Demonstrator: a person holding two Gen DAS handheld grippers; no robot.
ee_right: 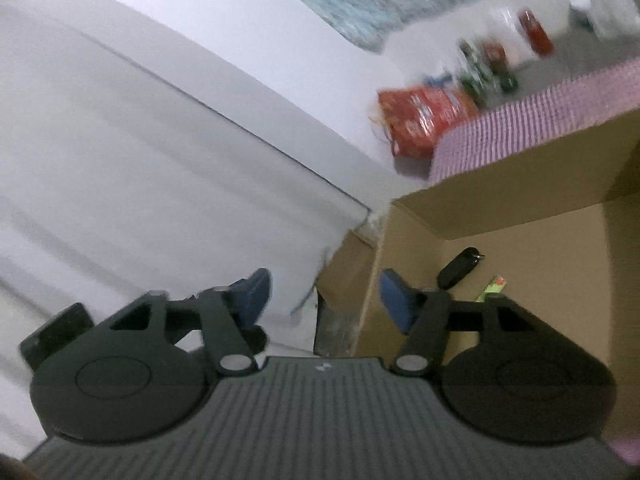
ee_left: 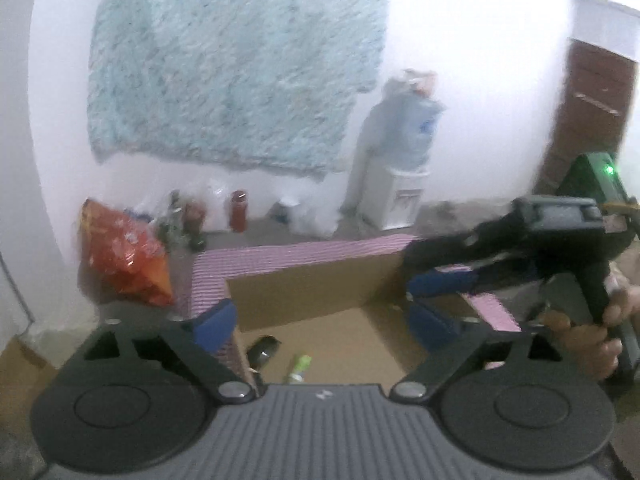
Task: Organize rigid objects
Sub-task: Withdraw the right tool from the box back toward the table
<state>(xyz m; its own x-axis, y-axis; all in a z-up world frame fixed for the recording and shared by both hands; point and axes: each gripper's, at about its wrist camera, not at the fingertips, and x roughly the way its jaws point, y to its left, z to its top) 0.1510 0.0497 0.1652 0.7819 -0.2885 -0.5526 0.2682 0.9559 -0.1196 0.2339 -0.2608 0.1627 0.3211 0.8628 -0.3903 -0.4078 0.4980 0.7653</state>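
An open cardboard box (ee_left: 304,292) with pink-striped outer sides (ee_right: 520,132) lies below both grippers. On its floor lie a black key-fob-shaped object (ee_left: 262,352) (ee_right: 460,267) and a small green-and-white tube (ee_left: 298,368) (ee_right: 492,286). My left gripper (ee_left: 324,324) hangs above the box's near-left part, jaws wide open with nothing between them. My right gripper (ee_right: 326,298) is also open and empty, above the box's left corner, tilted. In the left wrist view its black housing (ee_left: 560,220) appears at the right, held by a hand (ee_left: 588,340).
An orange snack bag (ee_left: 128,256) lies left of the box. Several bottles (ee_left: 192,220), one of them red (ee_left: 238,210), stand against the white wall. A water dispenser (ee_left: 404,168) stands behind the box, a pale blue cloth (ee_left: 240,64) hangs above, and a brown door (ee_left: 588,120) is at the right.
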